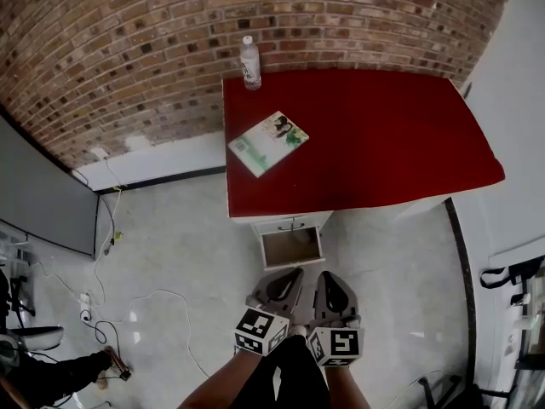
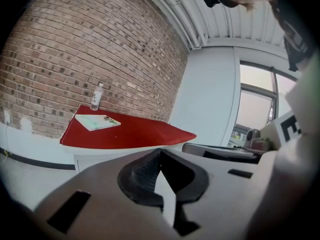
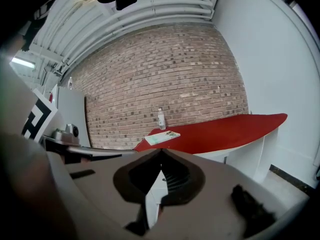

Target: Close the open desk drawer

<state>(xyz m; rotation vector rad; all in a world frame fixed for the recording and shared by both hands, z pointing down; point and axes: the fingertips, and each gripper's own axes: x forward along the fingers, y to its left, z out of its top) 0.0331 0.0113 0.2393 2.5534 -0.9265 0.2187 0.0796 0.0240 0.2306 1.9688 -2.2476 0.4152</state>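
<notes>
Low in the head view, side by side, the left gripper [image 1: 288,276] and the right gripper [image 1: 329,278] both have their jaws pressed together with nothing between them, and each gripper view shows the dark pads meeting at the tip. Both point toward the open drawer [image 1: 292,247], which stands just beyond them, apart from both, pulled out from the white pedestal under the left end of the red-topped desk [image 1: 375,143]. Its brown inside looks empty, so I judge it light, a stiff box that should run straight back with little force. No grip seems needed: the closed jaw tips can bear on the middle of the front panel, the edge nearest the grippers, since a push off to one side might skew it. Pushed hard, it could bang home. On the desk top lie a green-and-white booklet [image 1: 268,143] near the left edge and a clear plastic bottle [image 1: 249,62] upright at the back corner against the brick wall [image 1: 128,49]. Counted: two grippers, one open drawer, one desk, one booklet, one bottle. White cables [image 1: 162,301] trail over the floor to the left
</notes>
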